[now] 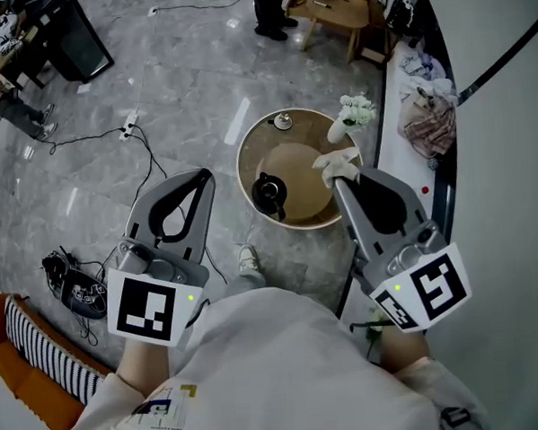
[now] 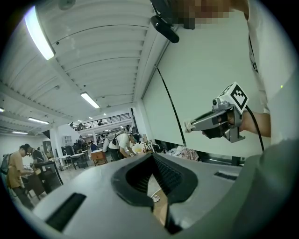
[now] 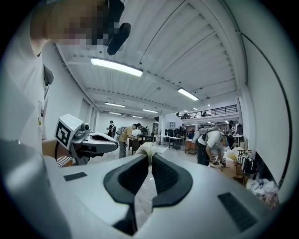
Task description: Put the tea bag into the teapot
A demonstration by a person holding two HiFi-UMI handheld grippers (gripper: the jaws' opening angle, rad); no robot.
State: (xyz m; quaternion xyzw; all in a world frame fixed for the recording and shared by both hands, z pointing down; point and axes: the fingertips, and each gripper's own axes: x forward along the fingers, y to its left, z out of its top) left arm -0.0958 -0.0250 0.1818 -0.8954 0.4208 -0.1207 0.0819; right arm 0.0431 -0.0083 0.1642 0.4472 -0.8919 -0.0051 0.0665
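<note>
I read the left hand-held gripper (image 1: 201, 175) as closed with nothing between its jaws, left of the round table (image 1: 245, 162), on which the black teapot (image 1: 270, 195) stands, and the right hand-held gripper (image 1: 337, 181) as clamped on the white tea bag (image 1: 338, 164), right of the teapot and clear of it.

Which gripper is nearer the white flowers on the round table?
Right. The right gripper, shut on the tea bag, reaches over the table's right edge just short of the white flowers; the left gripper hangs over the floor off the table's left side.
</note>
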